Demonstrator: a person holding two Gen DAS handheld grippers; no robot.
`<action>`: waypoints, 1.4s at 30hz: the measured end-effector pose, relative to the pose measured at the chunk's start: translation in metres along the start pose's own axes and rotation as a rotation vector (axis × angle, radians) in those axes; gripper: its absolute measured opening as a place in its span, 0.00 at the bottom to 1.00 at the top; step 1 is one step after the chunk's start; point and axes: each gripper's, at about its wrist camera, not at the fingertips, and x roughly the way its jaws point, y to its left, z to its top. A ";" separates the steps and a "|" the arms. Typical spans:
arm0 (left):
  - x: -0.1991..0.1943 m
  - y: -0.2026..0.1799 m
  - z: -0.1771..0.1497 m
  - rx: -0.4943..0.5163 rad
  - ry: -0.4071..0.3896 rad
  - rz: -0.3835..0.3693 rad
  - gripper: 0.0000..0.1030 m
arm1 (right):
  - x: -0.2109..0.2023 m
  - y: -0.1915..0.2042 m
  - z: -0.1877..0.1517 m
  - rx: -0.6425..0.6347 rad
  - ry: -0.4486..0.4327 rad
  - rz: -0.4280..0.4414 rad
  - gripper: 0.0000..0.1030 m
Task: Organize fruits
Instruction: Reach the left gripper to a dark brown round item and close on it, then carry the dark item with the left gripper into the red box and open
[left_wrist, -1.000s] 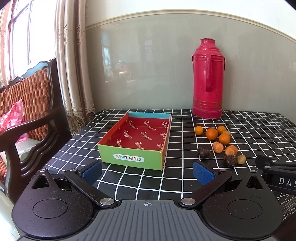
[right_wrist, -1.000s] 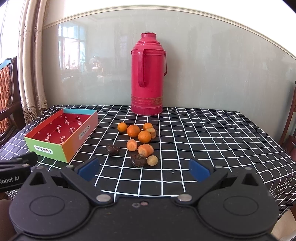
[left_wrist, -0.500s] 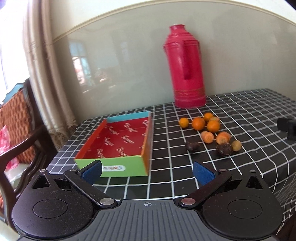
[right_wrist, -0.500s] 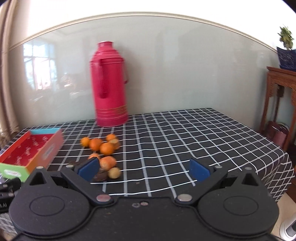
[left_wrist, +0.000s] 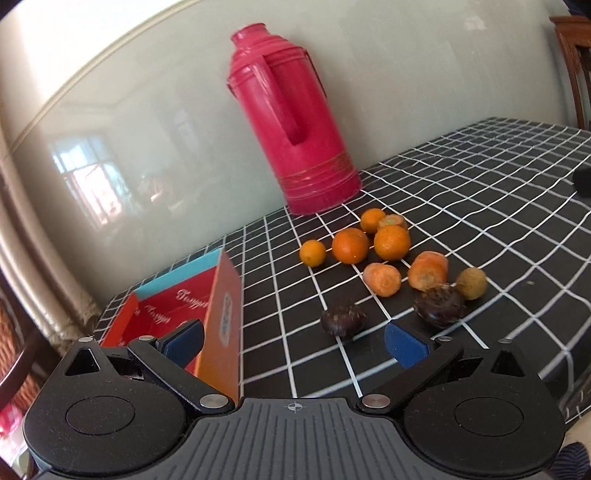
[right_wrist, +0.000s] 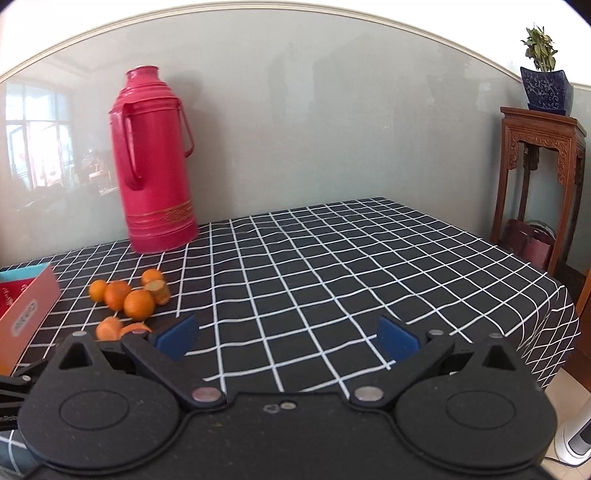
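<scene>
Cardboard box (left_wrist: 218, 317) sits at the desk's (right_wrist: 332, 266) left edge, half hidden behind the left gripper (left_wrist: 293, 341); script inside it reads partly "Tom…", its side label blurred. Fruits (left_wrist: 388, 258) lie loose just right of it, in front of the red thermos (right_wrist: 153, 166). Both grippers' fingers stand wide apart, empty. Right gripper (right_wrist: 286, 334) faces bare checked cloth running to the far right edge.

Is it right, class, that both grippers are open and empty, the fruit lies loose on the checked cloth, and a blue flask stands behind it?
Not quite. The flask is red, not blue, as the left wrist view shows. The rest holds: both grippers open and empty, fruit loose on the checked cloth.
</scene>
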 end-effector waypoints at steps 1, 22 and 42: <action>0.006 0.000 0.001 -0.001 0.005 -0.009 1.00 | 0.003 0.001 0.001 -0.001 -0.010 -0.004 0.95; 0.066 0.001 -0.005 -0.104 0.073 -0.205 0.73 | 0.029 0.018 0.000 -0.016 -0.102 0.003 0.95; 0.051 0.010 -0.001 -0.196 -0.008 -0.209 0.38 | 0.034 0.032 -0.012 -0.030 -0.081 0.075 0.95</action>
